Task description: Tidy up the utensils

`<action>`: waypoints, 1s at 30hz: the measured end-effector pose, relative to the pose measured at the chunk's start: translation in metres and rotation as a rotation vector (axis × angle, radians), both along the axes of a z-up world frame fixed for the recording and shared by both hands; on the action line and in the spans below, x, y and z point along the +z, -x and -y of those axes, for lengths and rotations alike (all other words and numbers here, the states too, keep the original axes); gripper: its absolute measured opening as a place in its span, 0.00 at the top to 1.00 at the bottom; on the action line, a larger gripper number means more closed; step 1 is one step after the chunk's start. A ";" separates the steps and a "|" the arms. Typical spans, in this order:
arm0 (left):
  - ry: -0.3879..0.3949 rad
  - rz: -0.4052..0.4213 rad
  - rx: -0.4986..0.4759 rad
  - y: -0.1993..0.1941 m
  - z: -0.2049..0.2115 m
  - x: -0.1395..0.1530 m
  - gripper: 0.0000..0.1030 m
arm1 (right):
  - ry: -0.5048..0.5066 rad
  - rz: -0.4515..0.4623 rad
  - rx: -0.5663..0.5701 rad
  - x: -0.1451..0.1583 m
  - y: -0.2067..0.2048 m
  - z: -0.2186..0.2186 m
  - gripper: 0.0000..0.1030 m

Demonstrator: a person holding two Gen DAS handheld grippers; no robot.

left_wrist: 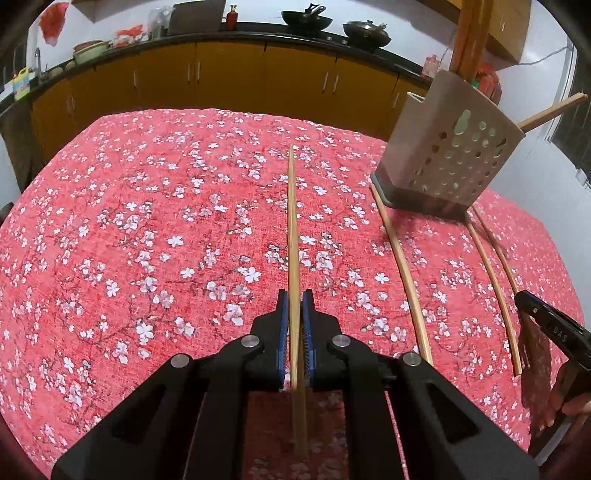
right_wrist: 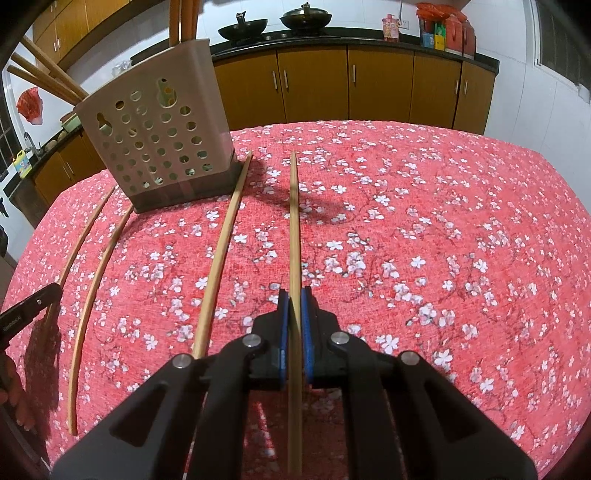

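Note:
My left gripper (left_wrist: 294, 295) is shut on a wooden chopstick (left_wrist: 291, 221) that points forward over the red floral tablecloth. My right gripper (right_wrist: 294, 293) is shut on another chopstick (right_wrist: 293, 221) the same way. A beige perforated utensil holder (left_wrist: 448, 147) stands at the right of the left wrist view and at the left of the right wrist view (right_wrist: 155, 144), with several chopsticks standing in it. Three loose chopsticks lie on the cloth by the holder (left_wrist: 402, 273) (left_wrist: 491, 280) (right_wrist: 221, 251).
The table (left_wrist: 147, 221) has a red cloth with white blossoms. Behind it is a counter with yellow cabinets (right_wrist: 369, 85), woks (right_wrist: 306, 16) and jars. The other gripper's tip shows at each view's edge (left_wrist: 546, 321) (right_wrist: 29, 310).

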State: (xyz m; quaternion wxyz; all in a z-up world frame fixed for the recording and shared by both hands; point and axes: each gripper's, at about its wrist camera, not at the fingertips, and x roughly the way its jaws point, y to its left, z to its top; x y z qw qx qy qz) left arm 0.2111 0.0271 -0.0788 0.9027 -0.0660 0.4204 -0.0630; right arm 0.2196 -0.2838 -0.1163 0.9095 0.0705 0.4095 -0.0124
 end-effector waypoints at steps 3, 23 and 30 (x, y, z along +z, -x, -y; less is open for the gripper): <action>0.001 0.000 0.000 0.000 -0.001 0.000 0.91 | -0.002 0.000 -0.001 0.000 0.000 0.000 0.91; 0.018 -0.004 0.005 -0.001 0.000 0.001 0.91 | -0.006 0.002 -0.001 -0.001 0.000 0.001 0.91; 0.018 -0.004 0.005 -0.001 -0.001 0.001 0.91 | -0.008 0.002 -0.003 -0.001 0.001 0.000 0.91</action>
